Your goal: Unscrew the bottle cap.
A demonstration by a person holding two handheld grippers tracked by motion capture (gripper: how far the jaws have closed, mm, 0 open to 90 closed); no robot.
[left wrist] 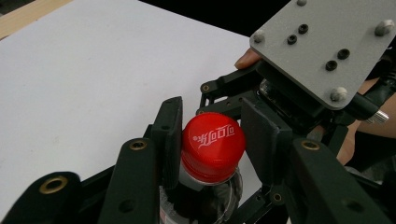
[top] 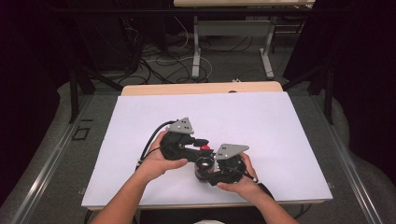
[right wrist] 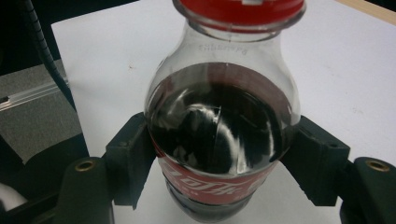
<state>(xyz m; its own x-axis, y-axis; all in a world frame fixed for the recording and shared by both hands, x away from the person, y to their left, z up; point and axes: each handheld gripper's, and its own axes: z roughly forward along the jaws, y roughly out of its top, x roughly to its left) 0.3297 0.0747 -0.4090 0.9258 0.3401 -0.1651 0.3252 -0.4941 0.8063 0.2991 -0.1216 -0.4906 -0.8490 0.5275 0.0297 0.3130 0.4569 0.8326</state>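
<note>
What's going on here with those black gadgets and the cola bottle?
A person at a white table works a small cola bottle with a pair of hand-held tongs. The right tongs clamp the bottle's body just above the red label, holding it upright. The left tongs sit on either side of the red cap, apparently set to twist it. The cap is on.

bottle [right wrist: 219, 135] base hidden, red cap [right wrist: 240, 9] cut off

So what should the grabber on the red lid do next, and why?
Probably twist the cap to loosen it. The left gripper has a jaw pad on each side of the cap, though how tightly it grips is unclear, and the right gripper clamps the cola bottle by its body, so the bottle should stay put.
</note>
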